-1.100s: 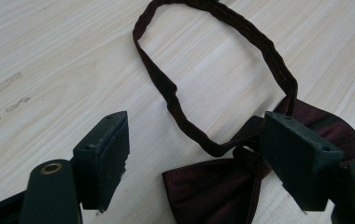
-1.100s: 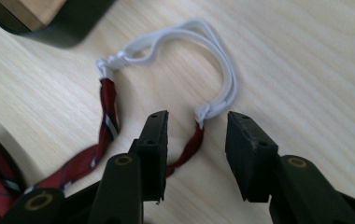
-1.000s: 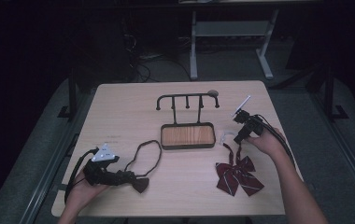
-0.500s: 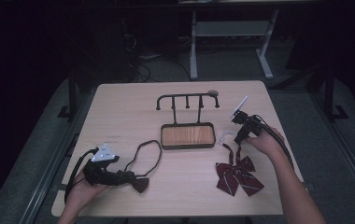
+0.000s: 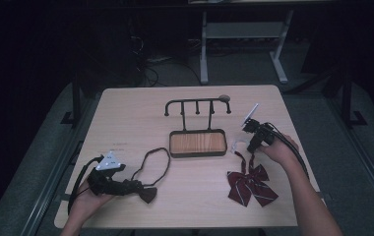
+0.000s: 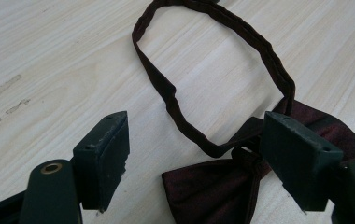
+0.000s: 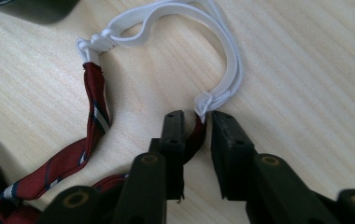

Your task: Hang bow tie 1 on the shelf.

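Since a second ago, our right gripper [image 5: 252,142] has been closing its jaws, and the red strap of the striped bow tie [image 5: 250,184] now lies between them; both hands keep their places and nothing else on the table [image 5: 140,115] has shifted. In the right gripper view, the two black jaws stand narrowly apart around the strap just below the knot that joins it to the white elastic band [image 7: 222,56]; one pad seems to touch the fabric, but we cannot tell whether the grip is tight. The elastic loops away across the wood and meets the other red strap end. In the high view, the striped bow tie lies on the table's near right, its bow just in front of our right hand [image 5: 281,150]. Our left gripper [image 5: 143,191] rests at the near left with its jaws wide apart, holding nothing; in the left gripper view, the dark bow tie [image 6: 222,186] lies on the table between and just beyond the pads, its neck loop curving away in an oval. The black rack with the wooden tray [image 5: 197,142] stands mid-table between the two ties
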Demonstrator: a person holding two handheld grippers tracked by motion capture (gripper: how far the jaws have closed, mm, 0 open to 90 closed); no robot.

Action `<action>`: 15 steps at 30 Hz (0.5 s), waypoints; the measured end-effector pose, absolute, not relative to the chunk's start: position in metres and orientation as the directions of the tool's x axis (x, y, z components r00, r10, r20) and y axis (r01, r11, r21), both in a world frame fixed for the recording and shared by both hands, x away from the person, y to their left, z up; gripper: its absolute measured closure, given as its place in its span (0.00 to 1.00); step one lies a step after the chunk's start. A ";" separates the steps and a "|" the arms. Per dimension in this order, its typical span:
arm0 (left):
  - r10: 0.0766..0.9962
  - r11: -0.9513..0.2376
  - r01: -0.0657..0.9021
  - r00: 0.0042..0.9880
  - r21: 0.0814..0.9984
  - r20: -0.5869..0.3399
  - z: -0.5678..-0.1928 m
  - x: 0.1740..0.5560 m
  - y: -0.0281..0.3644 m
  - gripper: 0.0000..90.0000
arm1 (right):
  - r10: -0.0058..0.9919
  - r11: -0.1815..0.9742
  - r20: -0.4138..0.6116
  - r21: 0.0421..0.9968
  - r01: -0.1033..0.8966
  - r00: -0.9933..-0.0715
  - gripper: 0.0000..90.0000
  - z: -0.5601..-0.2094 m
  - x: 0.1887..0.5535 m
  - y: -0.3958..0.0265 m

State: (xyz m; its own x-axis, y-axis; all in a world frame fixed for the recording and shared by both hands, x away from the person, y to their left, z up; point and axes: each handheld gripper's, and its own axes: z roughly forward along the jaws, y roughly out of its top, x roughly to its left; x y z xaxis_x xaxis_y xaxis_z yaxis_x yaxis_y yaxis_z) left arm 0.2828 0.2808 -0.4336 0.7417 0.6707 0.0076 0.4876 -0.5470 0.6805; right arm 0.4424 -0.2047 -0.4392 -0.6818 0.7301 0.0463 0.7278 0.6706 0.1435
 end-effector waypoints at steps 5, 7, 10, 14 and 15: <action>0.670 -0.542 0.485 0.742 0.686 0.006 -0.433 0.282 0.280 0.28 | 0.725 0.676 0.041 0.144 0.722 -0.687 0.95 -0.439 0.441 -0.204; 0.670 -0.542 0.485 0.743 0.686 0.004 -0.433 0.282 0.280 0.28 | 0.724 0.676 0.054 0.145 0.723 -0.688 0.96 -0.438 0.440 -0.205; 0.669 -0.543 0.486 0.743 0.685 0.003 -0.433 0.282 0.280 0.28 | 0.712 0.686 0.066 0.149 0.712 -0.699 0.97 -0.435 0.439 -0.205; 0.667 -0.545 0.483 0.745 0.685 0.005 -0.433 0.282 0.280 0.28 | 0.701 0.692 0.082 0.161 0.704 -0.708 0.97 -0.430 0.437 -0.207; 0.666 -0.546 0.482 0.746 0.685 0.006 -0.433 0.282 0.279 0.28 | 0.690 0.700 0.092 0.171 0.694 -0.718 0.96 -0.426 0.435 -0.208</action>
State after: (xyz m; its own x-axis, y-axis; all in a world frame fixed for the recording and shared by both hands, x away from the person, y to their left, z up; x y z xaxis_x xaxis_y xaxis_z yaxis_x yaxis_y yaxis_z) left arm 0.2821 0.2794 -0.4329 0.7461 0.6658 0.0056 0.4822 -0.5461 0.6850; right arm 0.4354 -0.2080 -0.4256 -0.7182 0.6898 0.0917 0.6938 0.6995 0.1715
